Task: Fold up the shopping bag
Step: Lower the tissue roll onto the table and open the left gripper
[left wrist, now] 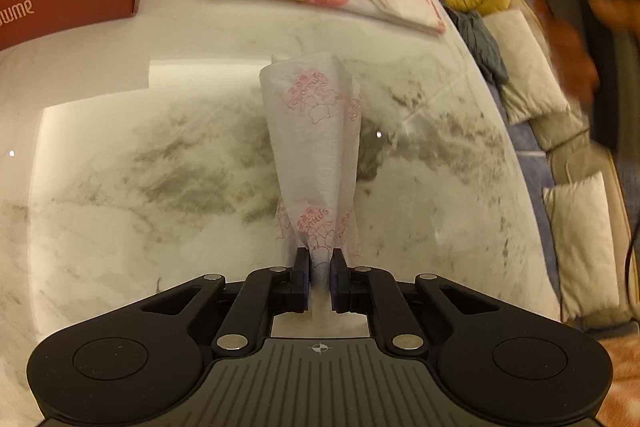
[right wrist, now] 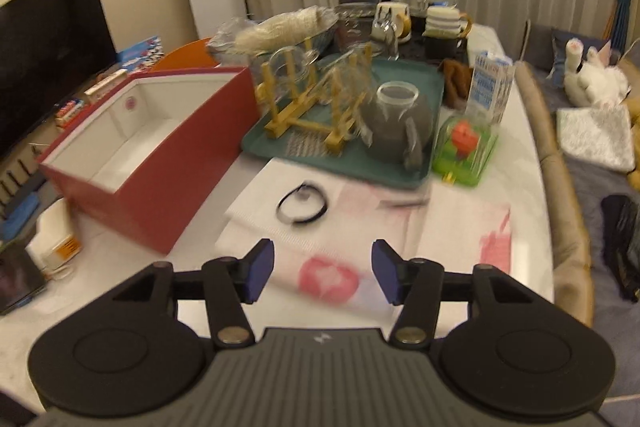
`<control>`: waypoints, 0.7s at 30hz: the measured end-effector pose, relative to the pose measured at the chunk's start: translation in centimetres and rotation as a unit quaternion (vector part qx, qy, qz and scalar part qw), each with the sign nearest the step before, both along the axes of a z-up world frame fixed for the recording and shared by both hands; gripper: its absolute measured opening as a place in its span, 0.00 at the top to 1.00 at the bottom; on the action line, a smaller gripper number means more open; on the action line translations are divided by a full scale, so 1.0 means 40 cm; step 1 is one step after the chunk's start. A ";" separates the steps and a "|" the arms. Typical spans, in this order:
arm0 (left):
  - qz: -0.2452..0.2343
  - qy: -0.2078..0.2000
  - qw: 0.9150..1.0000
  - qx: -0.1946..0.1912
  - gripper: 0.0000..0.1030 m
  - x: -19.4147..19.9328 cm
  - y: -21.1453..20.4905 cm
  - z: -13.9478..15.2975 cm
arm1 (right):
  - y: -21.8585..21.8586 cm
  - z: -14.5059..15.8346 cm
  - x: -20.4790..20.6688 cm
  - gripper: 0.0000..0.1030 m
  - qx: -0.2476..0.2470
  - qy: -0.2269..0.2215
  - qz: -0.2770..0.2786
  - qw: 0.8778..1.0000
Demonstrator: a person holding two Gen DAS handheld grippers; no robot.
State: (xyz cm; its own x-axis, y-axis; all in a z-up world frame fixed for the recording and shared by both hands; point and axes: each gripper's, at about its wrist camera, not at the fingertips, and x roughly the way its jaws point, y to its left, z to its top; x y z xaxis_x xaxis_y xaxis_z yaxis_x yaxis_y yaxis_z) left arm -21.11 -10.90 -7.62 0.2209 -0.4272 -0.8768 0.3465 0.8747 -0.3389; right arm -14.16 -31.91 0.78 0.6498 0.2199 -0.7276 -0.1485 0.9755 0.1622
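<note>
Two jaws differ: left gripper (left wrist: 320, 277) clenches the folded shopping bag (left wrist: 314, 147) hanging toward twelve o'clock above the bench (left wrist: 120, 187); right gripper (right wrist: 322, 273) gapes empty. Lower it gently, keeping layers aligned.

- One white printed bag (left wrist: 312, 147), rolled, near centre.
- One folded bag stack (right wrist: 360, 227), far.
- One red box (right wrist: 152, 155), far left.
- One green tray (right wrist: 424, 163).
- One black hair tie (right wrist: 302, 207).
</note>
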 end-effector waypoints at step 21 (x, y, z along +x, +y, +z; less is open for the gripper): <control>0.047 -0.118 0.990 0.063 0.12 -0.104 0.034 0.187 | -0.018 -0.099 -0.330 0.43 0.090 0.108 -0.007 0.990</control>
